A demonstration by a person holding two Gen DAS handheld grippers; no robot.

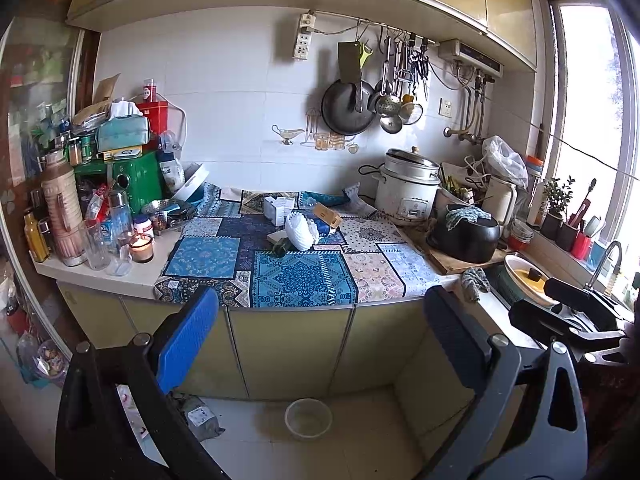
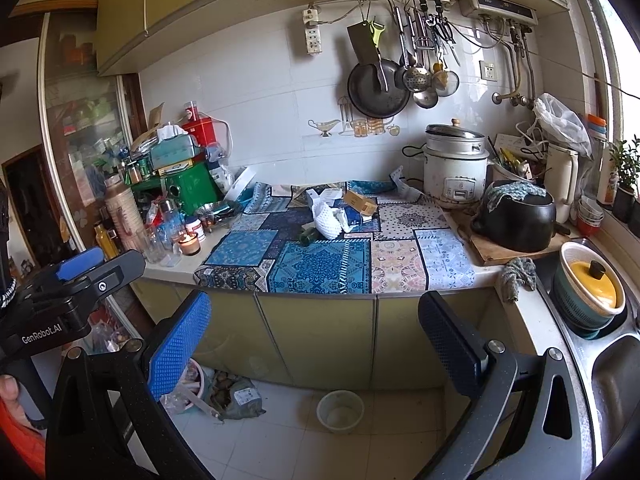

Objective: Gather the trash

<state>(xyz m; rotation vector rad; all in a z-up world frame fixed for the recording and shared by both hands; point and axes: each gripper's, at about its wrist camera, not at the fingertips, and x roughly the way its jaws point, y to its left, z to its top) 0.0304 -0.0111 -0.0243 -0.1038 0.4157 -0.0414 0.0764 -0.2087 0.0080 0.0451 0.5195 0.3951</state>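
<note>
Both tongs, left (image 1: 320, 344) and right (image 2: 316, 344), gape wide, empty; the green bottle (image 1: 283, 246) lies on the surface (image 1: 120, 276), neck toward its front-left edge.

Both handheld tools share a build: the left black-framed gripper (image 1: 320, 344) and the right black-framed gripper (image 2: 316, 344) carry blue dimple-textured fingers (image 2: 178, 350), silver round screws and slotted arms, with white "GenRobot.AI" lettering on the left one's body.
</note>
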